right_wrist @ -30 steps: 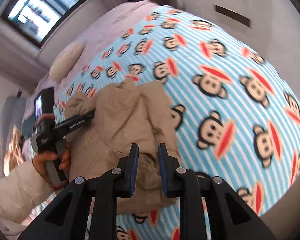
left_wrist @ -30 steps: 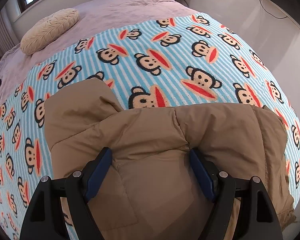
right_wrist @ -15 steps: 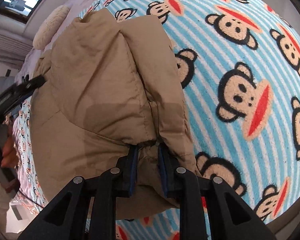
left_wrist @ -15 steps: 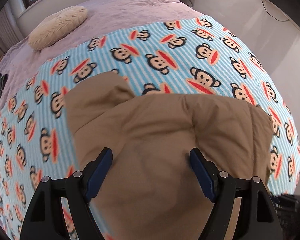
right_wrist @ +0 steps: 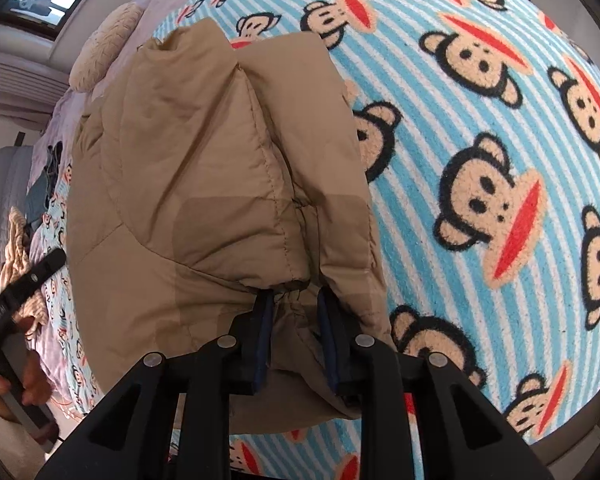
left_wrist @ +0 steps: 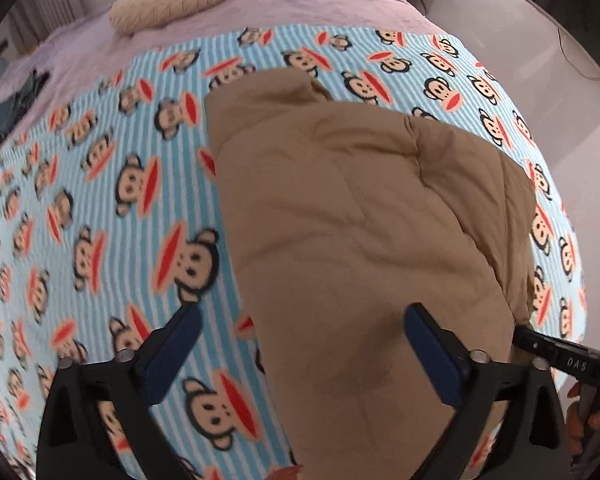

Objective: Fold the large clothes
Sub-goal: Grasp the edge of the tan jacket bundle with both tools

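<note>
One wide blue-striped fleece blanket with monkey faces (left_wrist: 100, 184) covers the bed, and a puffy tan quilted jacket (left_wrist: 352, 216) lies folded on it. Right gripper (right_wrist: 296, 340) pinches the jacket's hem; left gripper (left_wrist: 300, 352) hovers above it, jaws spread wide.

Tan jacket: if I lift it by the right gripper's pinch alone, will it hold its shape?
Probably not. The tan jacket looks puffy and quilted, already sagging around the right gripper, so it would likely droop. Its smooth shell may slide. The left gripper hangs open above it.
</note>
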`<state>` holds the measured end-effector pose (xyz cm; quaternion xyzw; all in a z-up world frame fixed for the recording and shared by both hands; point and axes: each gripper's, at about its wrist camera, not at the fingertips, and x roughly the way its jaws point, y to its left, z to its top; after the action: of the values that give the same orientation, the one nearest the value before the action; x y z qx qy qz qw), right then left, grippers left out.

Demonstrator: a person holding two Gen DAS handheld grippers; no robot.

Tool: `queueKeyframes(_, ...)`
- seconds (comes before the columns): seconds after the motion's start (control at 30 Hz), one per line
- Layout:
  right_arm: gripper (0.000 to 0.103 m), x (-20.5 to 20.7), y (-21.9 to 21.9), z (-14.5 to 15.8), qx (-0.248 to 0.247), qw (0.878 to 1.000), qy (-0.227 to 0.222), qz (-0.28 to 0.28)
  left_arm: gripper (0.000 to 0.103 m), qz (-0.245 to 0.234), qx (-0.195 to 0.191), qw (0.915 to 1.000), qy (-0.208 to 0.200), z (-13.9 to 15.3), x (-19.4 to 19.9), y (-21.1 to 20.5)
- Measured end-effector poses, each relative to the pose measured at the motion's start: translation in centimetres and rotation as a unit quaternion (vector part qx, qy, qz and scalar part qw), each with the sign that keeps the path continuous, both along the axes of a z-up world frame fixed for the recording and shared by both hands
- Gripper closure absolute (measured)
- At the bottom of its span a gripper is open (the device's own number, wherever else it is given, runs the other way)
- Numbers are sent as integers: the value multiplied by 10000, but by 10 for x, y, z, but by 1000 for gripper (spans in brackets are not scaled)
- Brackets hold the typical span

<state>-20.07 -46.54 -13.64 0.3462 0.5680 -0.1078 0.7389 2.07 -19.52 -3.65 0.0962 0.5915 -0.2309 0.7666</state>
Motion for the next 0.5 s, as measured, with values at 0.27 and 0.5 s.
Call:
queueKeyframes(0.27,33,7,-29,28,-134,9983,-564,22,1,480,-488,9954,677,-20,7,26)
queueKeyframes(0.5,13,28,-66,12,660,9941,-832,208,1,623,-945,9875,1100,-35,23,37)
